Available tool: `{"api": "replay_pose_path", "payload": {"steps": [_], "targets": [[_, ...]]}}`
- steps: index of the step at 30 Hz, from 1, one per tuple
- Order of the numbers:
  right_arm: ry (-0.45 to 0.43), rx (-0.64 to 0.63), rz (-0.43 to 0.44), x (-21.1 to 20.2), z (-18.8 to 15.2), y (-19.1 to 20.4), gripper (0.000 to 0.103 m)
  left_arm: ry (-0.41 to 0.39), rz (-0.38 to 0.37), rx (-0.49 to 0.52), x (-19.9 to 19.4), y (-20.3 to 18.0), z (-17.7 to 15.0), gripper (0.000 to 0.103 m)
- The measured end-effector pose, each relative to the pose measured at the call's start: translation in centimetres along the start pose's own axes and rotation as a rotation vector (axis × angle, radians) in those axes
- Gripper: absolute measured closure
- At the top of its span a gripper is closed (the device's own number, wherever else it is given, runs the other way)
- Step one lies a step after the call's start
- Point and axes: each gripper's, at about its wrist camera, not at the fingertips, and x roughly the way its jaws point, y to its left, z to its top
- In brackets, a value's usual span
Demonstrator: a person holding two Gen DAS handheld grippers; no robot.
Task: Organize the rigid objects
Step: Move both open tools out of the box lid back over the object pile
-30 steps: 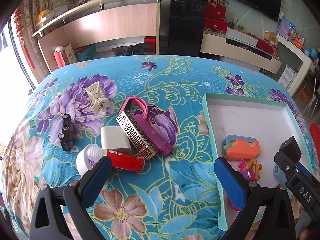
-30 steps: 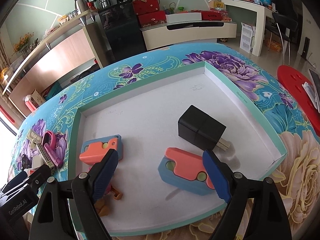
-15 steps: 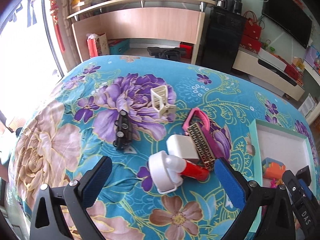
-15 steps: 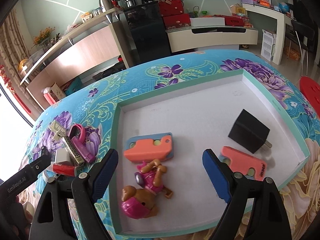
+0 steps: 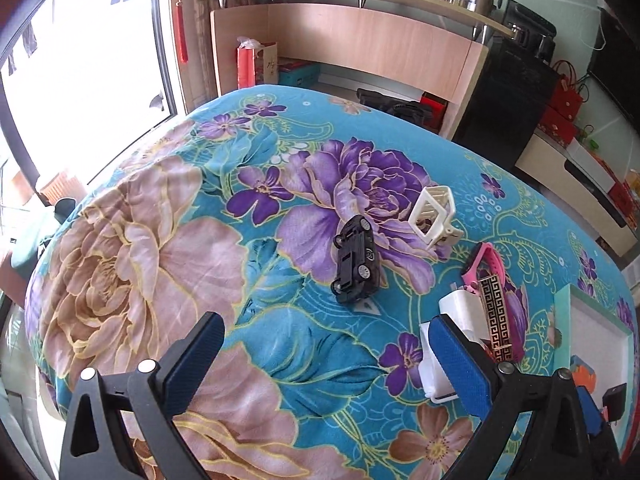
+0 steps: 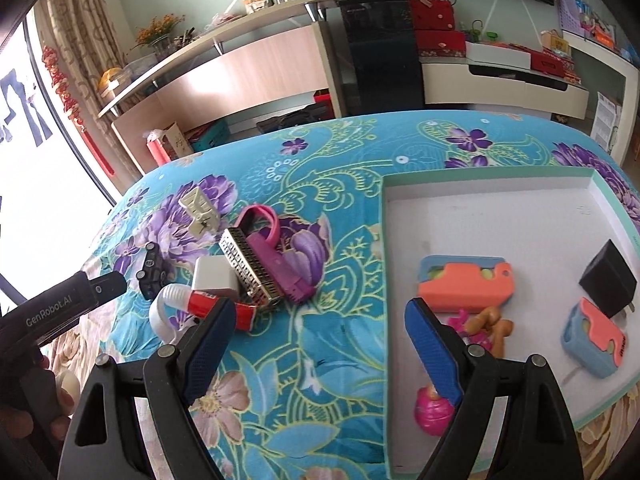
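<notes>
tray (image 6: 608, 412): white inside, teal rim, on the right of the bench (image 5: 192, 240), which has a floral cloth over it.
in tray: 2 orange/blue cases (image 6: 464, 284), black plug cube (image 6: 608, 284), pink/tan toy figure (image 6: 484, 324). 4 items sorted, judging by where they lie.
left on cloth: black car (image 5: 356, 260), cream clip (image 5: 434, 214), pink band (image 6: 260, 232), patterned bar (image 6: 248, 272), white block (image 6: 214, 276), red tube with white cap (image 6: 200, 304). 6 items to go, by my count.
pile: band, bar, block and tube are touching or overlapping; car and clip sit apart from the pile, near each other.
left hand-held gripper (image 5: 326, 352): jaws wide apart, nothing between them, over the cloth near the car and the white block.
right hand-held gripper (image 6: 320, 340): jaws wide apart, empty, above the cloth between pile and tray rim.
progress: under halfway, I reckon.
next: likely the tube or the block, nearest both grippers; overlap in the pile could drag neighbours along.
</notes>
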Motion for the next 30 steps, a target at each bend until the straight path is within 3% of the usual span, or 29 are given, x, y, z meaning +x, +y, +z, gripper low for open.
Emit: {"api": "replay_pose_path", "payload": {"steps": [5, 10, 18, 30], "targets": [[0.037, -0.034, 0.025, 1.4, 0.0, 1.9, 0.016, 0.026, -0.006, -0.036, 0.9, 1.1, 0.0, 0.000], [0.084, -0.010, 0.110, 2.9, 0.3, 3.3, 0.016, 0.051, 0.018, -0.070, 2.1, 2.2, -0.1, 0.000], [0.125, 0.018, 0.172, 5.2, 1.0, 4.8, 0.016, 0.071, 0.030, -0.120, 3.0, 3.8, -0.1, 0.000], [0.120, 0.028, 0.241, 6.7, 0.7, 5.4, 0.016, 0.090, 0.010, -0.125, 3.6, 3.6, -0.3, 0.000]]}}
